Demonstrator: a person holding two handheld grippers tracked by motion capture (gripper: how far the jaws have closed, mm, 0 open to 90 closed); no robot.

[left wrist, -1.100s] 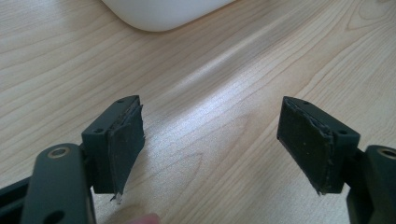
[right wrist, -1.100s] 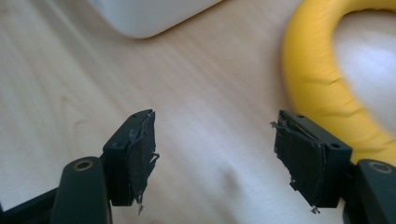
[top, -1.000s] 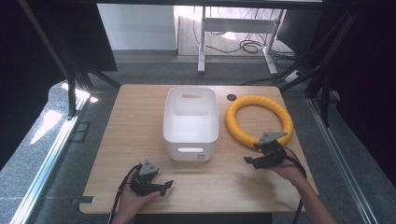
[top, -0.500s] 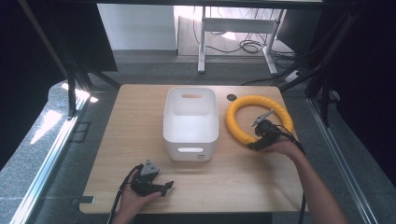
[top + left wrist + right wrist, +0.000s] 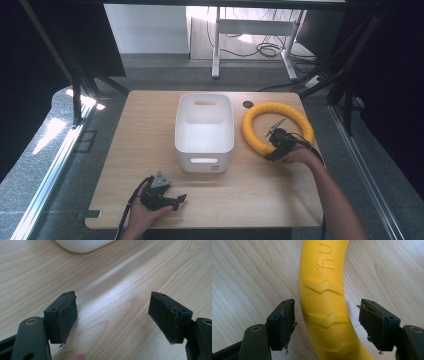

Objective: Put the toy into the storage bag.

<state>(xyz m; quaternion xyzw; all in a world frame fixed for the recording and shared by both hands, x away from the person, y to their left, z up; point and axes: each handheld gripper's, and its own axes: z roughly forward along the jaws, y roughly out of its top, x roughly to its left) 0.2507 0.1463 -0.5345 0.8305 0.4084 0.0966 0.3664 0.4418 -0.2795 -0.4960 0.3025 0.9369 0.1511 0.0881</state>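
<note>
Barely started imo: right gripper sits wide apart straddling the yellow ring, nothing clamped yet, left gripper gapes idle over the table.

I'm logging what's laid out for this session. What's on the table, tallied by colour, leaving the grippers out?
White: 1, the bin
Yellow: 1, the ring
Total: 2

- Looks like a lab or test room, judged by the black metal frame built round the wooden worktop.
- Loose cables are left on the floor under a white desk frame behind.
- Grey speckled flooring is seen throughout.
</note>
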